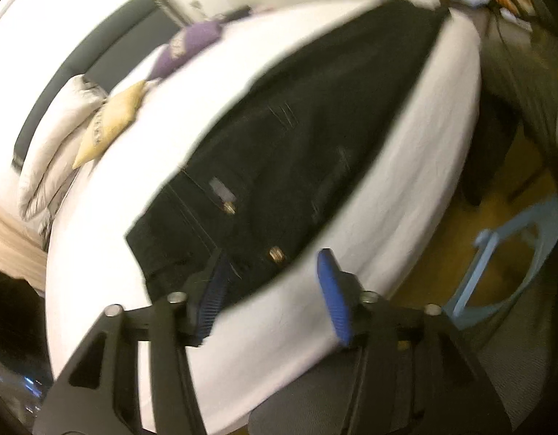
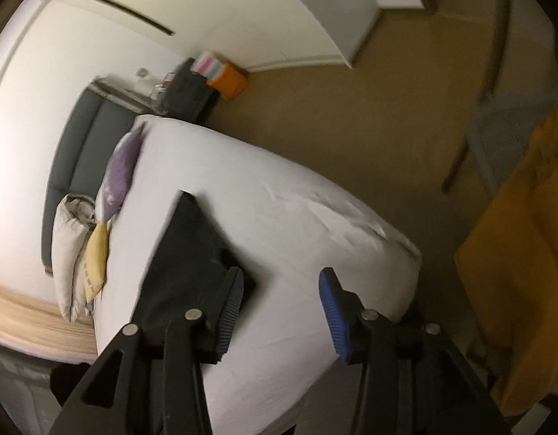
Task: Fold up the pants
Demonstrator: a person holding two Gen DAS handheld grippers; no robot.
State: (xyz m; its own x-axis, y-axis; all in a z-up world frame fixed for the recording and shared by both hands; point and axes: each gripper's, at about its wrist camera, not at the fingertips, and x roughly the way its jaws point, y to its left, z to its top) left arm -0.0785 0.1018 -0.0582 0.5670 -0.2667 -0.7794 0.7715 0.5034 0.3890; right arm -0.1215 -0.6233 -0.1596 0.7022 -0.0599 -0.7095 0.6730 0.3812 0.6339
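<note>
I see the long black denim pants (image 1: 297, 137) flat along the bed's (image 1: 405, 195) near edge; both tongs, left (image 1: 275, 297) and right (image 2: 279, 311), gape empty. Next, regrip for another fold.

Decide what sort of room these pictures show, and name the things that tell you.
Most likely a bedroom: a bed with a white sheet, pillows against a dark headboard, and black pants laid out on it.

Black pants (image 1: 308, 137), white bed sheet (image 1: 108, 253), purple cushion (image 2: 122, 170), yellow cushion (image 2: 96, 253)
</note>
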